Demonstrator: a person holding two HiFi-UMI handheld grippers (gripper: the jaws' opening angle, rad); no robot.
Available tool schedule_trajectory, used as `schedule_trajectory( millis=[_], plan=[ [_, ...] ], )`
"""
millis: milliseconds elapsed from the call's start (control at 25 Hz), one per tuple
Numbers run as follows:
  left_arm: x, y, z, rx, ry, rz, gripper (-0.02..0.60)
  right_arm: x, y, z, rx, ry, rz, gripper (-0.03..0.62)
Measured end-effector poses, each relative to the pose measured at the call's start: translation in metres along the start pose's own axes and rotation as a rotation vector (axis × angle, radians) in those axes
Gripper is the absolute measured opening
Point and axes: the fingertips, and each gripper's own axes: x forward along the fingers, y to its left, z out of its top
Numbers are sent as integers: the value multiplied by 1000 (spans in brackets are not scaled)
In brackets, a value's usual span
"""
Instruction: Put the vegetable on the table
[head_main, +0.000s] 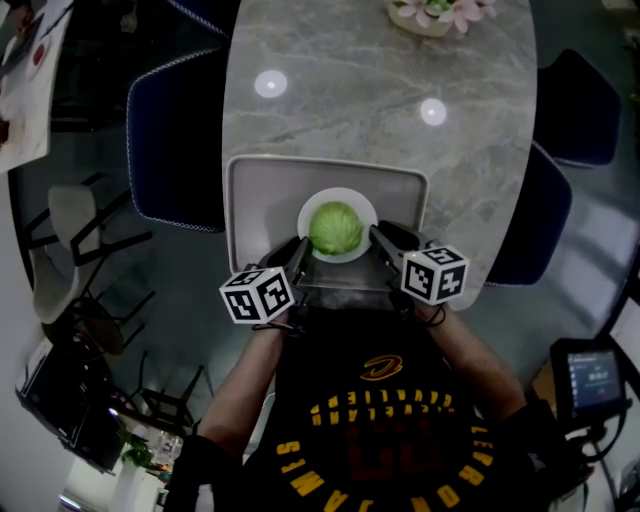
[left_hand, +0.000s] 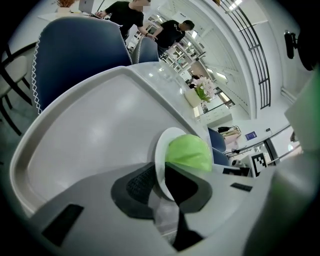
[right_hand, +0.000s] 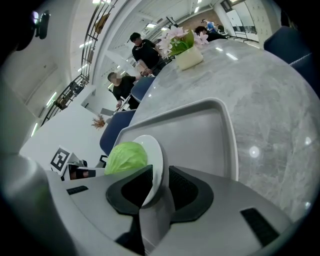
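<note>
A round green cabbage (head_main: 335, 228) lies on a small white plate (head_main: 362, 203). The plate is over a grey tray (head_main: 252, 178) at the near end of the marble table (head_main: 380, 90). My left gripper (head_main: 297, 253) is shut on the plate's left rim, and my right gripper (head_main: 383, 240) is shut on its right rim. In the left gripper view the plate (left_hand: 161, 160) stands edge-on between the jaws of the left gripper (left_hand: 160, 187), with the cabbage (left_hand: 190, 152) just beyond. The right gripper view shows the plate (right_hand: 155, 157) clamped in the right gripper (right_hand: 154, 189), with the cabbage (right_hand: 126, 156) to its left.
Blue chairs (head_main: 175, 140) stand on both sides of the table, one more at the right (head_main: 575, 105). A pot of pink flowers (head_main: 435, 12) sits at the table's far end. People (right_hand: 142, 50) are in the background. A screen (head_main: 590, 375) is at the lower right.
</note>
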Motion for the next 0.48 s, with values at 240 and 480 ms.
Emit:
schedule_trajectory(
  millis=[240,480],
  plan=[
    [1,2,-3,-9,10,-12,61,3,9,-3,-4,12,28,106],
    [2,2,-2,-23,12,-15,51,3,4,-5,10,20,9,49]
  ],
)
